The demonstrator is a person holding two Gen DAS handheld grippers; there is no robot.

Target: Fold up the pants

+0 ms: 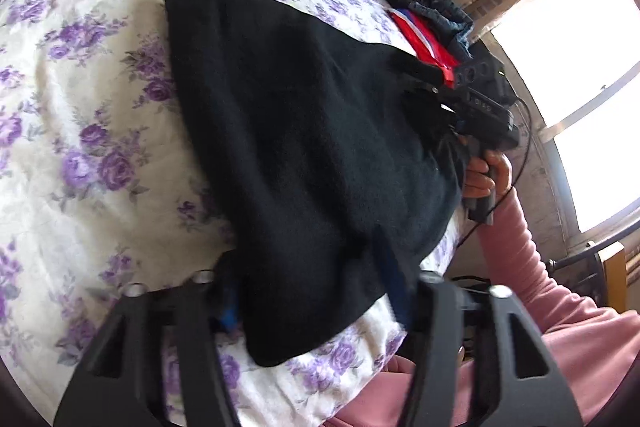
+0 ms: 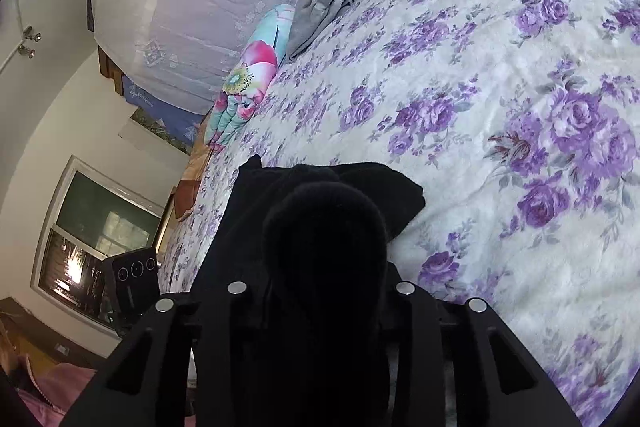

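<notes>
The black pants (image 1: 304,147) lie on the bed (image 1: 88,131), spread ahead of the left hand-held gripper (image 1: 316,311) and bunched at the right hand-held gripper (image 2: 320,291). To fold well, I judge both corners should be carried over level, keeping the edge taut. The left one's fingers stand fairly wide with the near hem between them; whether they pinch it I cannot tell. The right one is clamped on a wad of the cloth.
</notes>
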